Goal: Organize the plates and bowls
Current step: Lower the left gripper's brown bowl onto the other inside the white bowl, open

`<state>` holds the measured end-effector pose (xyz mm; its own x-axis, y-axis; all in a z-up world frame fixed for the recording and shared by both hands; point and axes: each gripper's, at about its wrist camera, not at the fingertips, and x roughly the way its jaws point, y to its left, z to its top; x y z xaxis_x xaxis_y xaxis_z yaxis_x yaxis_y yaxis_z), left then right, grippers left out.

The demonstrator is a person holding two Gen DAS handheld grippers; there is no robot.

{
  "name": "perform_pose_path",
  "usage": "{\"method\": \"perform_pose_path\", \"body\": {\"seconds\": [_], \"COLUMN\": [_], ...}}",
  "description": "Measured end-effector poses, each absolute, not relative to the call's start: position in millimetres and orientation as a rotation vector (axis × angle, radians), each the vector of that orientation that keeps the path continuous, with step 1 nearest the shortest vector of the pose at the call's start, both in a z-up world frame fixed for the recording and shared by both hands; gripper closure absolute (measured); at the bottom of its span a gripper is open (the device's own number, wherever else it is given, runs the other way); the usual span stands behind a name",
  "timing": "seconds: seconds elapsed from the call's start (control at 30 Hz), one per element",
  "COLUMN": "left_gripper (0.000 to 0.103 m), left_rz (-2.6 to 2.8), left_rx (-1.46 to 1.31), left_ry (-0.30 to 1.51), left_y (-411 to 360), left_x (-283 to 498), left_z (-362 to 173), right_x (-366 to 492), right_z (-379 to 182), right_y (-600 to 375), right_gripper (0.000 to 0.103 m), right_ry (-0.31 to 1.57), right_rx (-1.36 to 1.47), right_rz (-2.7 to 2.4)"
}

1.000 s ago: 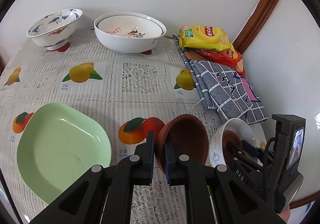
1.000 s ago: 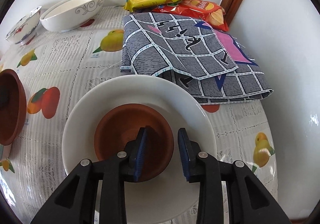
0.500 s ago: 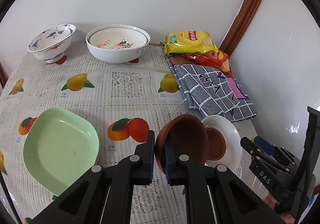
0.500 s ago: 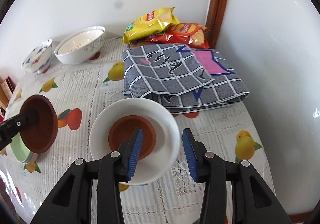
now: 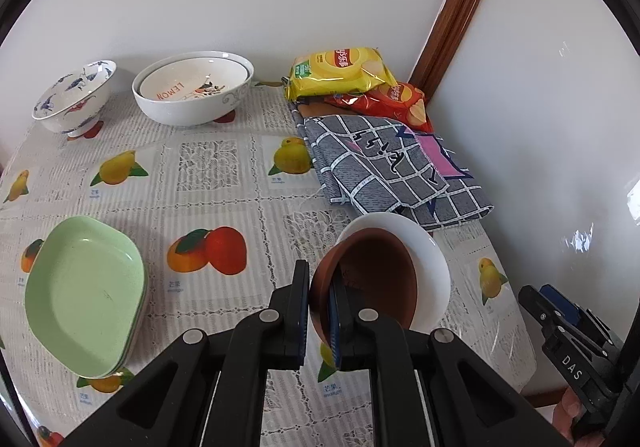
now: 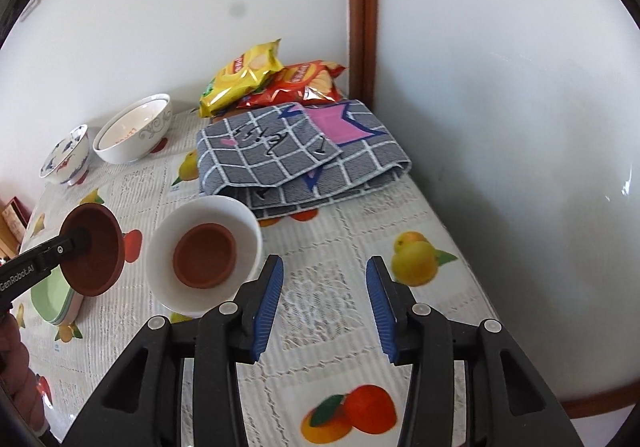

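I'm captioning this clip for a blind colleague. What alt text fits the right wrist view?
The open right gripper hovers over a fruit-print tablecloth beside a white plate holding a brown bowl. At left, the left gripper holds a second brown bowl tilted in the air.

left gripper [image 5: 319, 307] clamping brown bowl [image 5: 372, 279]
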<state>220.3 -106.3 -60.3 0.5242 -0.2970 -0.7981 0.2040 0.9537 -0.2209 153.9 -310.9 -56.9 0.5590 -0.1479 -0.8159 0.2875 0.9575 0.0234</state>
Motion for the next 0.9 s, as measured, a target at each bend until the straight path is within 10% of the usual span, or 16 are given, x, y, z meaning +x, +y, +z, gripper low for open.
{"method": "perform_pose_path", "body": {"seconds": [0.9], "left_gripper": [0.094], "left_rz": [-0.323], "left_rx": [-0.064], "left_ry": [1.067], "left_y": [-163.9], "left_x": [261.5], "left_z": [-113.5], "right_x": [142.5], "right_z": [-101.9], "right_y": [-363.6], "right_gripper": [0.06], "right_ry": [1.021], "right_rx": [0.267], "right_rz": [-0.319]}}
